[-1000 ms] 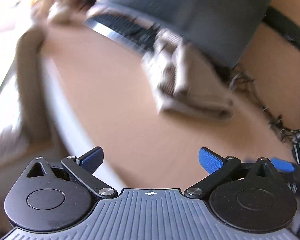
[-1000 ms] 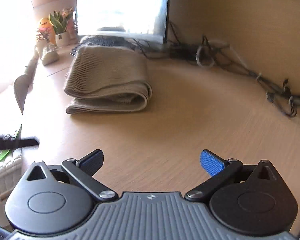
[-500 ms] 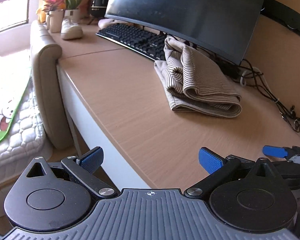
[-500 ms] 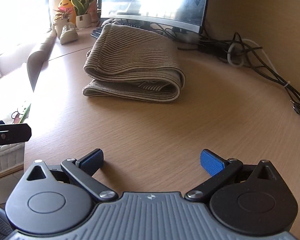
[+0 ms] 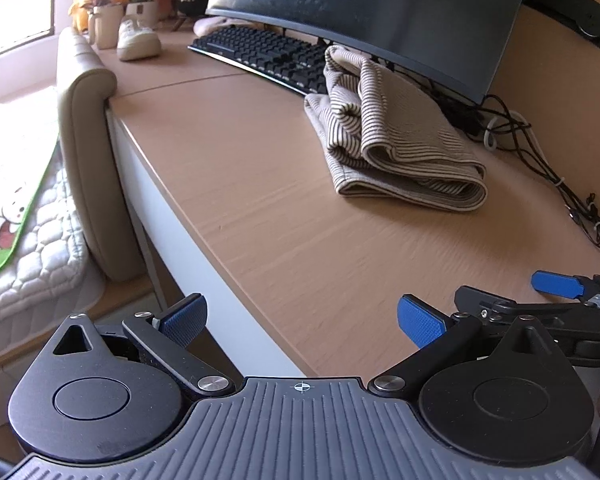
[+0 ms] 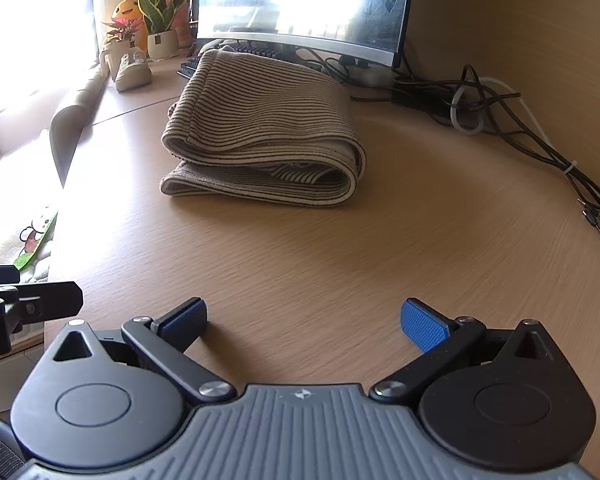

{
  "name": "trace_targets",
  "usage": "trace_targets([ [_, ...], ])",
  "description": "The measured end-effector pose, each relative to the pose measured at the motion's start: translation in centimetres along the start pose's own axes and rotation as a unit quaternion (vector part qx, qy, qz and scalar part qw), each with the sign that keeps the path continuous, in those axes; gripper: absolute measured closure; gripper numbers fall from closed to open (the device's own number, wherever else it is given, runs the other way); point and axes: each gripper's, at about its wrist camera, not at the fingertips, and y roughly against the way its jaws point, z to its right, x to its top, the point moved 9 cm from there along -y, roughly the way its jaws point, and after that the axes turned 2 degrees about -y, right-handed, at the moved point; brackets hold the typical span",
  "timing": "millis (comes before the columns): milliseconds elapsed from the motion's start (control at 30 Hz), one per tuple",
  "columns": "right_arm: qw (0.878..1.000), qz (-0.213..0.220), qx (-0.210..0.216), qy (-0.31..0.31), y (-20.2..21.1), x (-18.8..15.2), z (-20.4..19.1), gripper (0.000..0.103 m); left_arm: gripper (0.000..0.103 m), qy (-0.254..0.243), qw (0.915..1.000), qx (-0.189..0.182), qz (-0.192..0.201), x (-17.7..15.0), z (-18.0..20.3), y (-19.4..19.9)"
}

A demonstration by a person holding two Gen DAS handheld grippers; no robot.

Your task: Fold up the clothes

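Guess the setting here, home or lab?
Probably a home bedroom desk: a curved monitor and keyboard on the wooden desk, a quilted mattress beside it, potted plants near the window.

Counted: one folded striped garment [image 6: 260, 136], one monitor [image 5: 380, 12], one keyboard [image 5: 260, 52], two potted plants [image 6: 162, 28], two grippers [image 6: 302, 320].
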Motion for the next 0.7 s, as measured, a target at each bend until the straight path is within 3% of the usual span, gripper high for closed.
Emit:
trace_targets([
  [700,1.0,0.0,0.001,0.001,0.0,0.0,0.0,0.0,0.0,0.013,0.9998,0.012,-0.004,-0.2,-1.2,-0.6],
])
